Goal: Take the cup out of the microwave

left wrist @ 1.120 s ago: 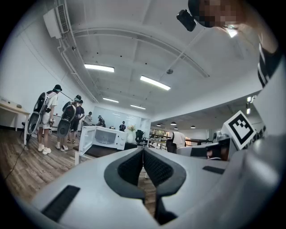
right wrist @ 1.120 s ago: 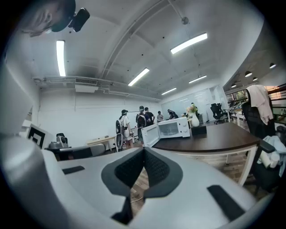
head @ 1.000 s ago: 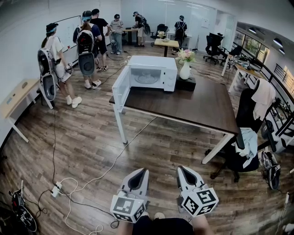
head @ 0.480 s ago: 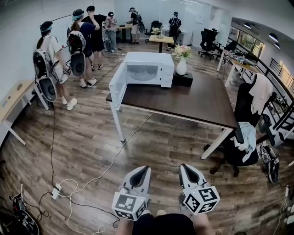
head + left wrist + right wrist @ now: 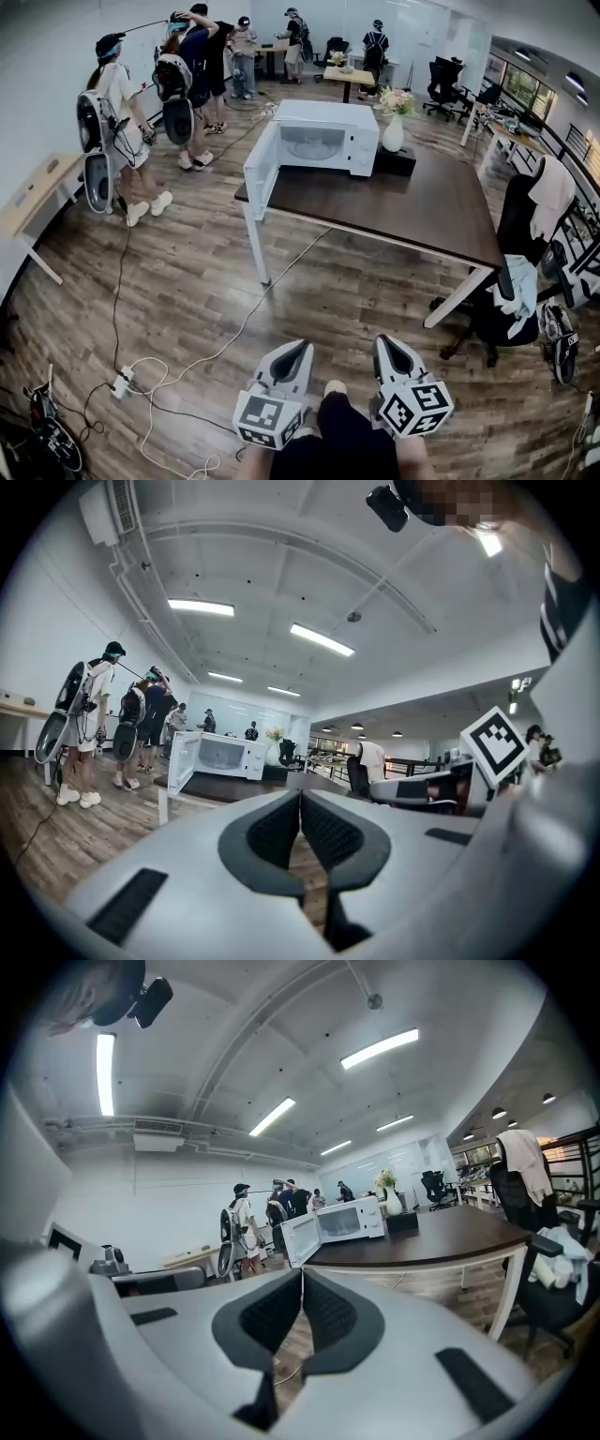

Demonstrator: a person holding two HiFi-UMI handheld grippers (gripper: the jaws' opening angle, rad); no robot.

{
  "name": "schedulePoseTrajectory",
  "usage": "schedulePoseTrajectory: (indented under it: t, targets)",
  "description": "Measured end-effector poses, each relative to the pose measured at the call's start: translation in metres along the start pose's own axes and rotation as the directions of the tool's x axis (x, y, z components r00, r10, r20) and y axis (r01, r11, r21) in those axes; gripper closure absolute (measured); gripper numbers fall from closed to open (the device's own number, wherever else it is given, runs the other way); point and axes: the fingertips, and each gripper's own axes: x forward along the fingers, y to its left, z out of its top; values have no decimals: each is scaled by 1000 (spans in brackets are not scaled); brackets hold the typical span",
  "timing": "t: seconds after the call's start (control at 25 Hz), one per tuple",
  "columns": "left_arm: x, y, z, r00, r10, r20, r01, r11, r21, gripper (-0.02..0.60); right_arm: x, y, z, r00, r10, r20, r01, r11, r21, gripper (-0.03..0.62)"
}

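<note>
This is an open-plan office. A long dark brown desk on white legs (image 5: 412,206) stands on a wood-plank floor (image 5: 187,281), with a black swivel office chair (image 5: 518,225) beside it. Light wooden desks (image 5: 28,202) line the walls. White ceiling strip lights (image 5: 322,639) run overhead. A group of standing people (image 5: 202,56) gathers at the far end, and a white power strip (image 5: 122,384) with cables lies on the floor.

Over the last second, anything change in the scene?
The wearer's leg has swung forward between the grippers, a step. Nothing grabbed or released: left gripper and right gripper stay shut and empty, low in the head view. Microwave still on the table, door open.
</note>
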Motion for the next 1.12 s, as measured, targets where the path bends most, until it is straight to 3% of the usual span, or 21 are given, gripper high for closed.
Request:
schedulePoseTrajectory:
  t: [0.2, 0.84, 1.12]
  targets:
    - [35, 22, 5, 1000, 18, -1, -18, 1000, 3, 575, 41, -16, 12, 1000, 16, 1, -16, 1000, -10, 600]
    - [242, 128, 40, 996, 86, -13, -86, 996, -16, 575, 244, -129, 82, 996, 69, -53, -71, 997, -26, 600]
    - [299, 156, 43, 992, 127, 4, -127, 992, -25, 575, 301, -163, 93, 993, 92, -71, -93, 996, -16, 600]
